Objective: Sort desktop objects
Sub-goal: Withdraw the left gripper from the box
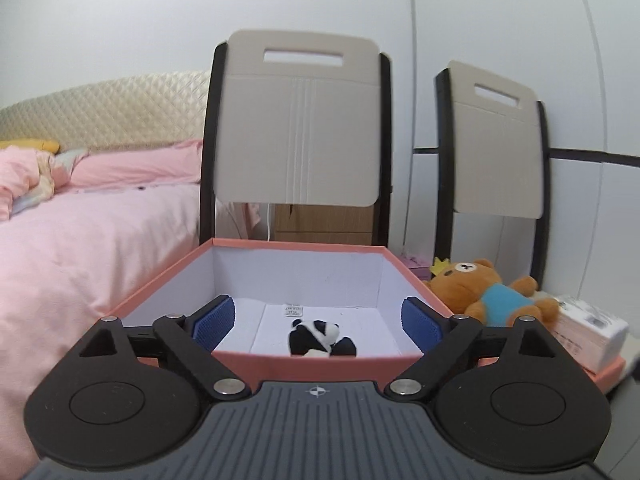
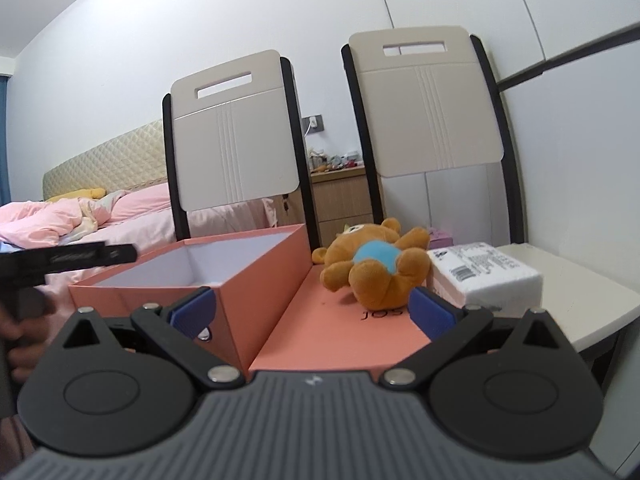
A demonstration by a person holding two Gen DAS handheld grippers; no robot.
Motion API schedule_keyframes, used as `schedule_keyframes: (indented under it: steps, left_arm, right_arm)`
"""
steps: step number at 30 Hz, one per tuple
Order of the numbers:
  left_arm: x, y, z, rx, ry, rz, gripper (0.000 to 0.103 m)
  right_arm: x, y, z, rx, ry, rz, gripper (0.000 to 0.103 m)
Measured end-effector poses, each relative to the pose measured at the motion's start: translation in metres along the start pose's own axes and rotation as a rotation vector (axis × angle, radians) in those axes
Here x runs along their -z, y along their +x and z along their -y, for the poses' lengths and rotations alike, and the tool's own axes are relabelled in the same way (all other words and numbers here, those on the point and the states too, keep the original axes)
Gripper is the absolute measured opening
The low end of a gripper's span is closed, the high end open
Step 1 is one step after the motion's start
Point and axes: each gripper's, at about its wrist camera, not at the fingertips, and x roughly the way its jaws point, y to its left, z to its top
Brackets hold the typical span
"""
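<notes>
An open salmon-pink box (image 1: 168,276) with a white inside stands in front of my left gripper (image 1: 318,322). A small panda plush (image 1: 320,338) lies on the box floor, near its front wall. The left gripper is open and empty, its blue pads over the box's front edge. A brown teddy bear (image 2: 372,264) in a blue shirt lies on the pink box lid (image 2: 320,332), right of the box (image 2: 256,272); it also shows in the left wrist view (image 1: 488,288). My right gripper (image 2: 312,312) is open and empty, just short of the bear.
A white wrapped packet (image 2: 484,272) lies right of the bear, partly on the lid; it also shows in the left wrist view (image 1: 588,332). Two folding chairs (image 2: 236,148) stand behind the white table (image 2: 580,300). A pink bed (image 1: 80,232) is at the left.
</notes>
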Motion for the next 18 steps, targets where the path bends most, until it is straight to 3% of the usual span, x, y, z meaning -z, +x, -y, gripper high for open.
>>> schedule_keyframes:
  steps: [4,11,18]
  left_arm:
    - [-0.001,-0.019,-0.005,-0.012,0.023,0.050,0.095]
    - [0.004,-0.034,-0.008,0.077,-0.001,0.087,0.098]
    - [0.001,-0.033,-0.018,0.027,-0.051,0.067,0.099]
  right_arm:
    - [-0.001,0.000,-0.008,0.010,0.017,-0.002,0.103]
    - [-0.009,0.000,-0.037,0.049,-0.012,0.007,0.103]
    - [-0.030,0.002,-0.051,0.060,-0.054,0.048,0.103]
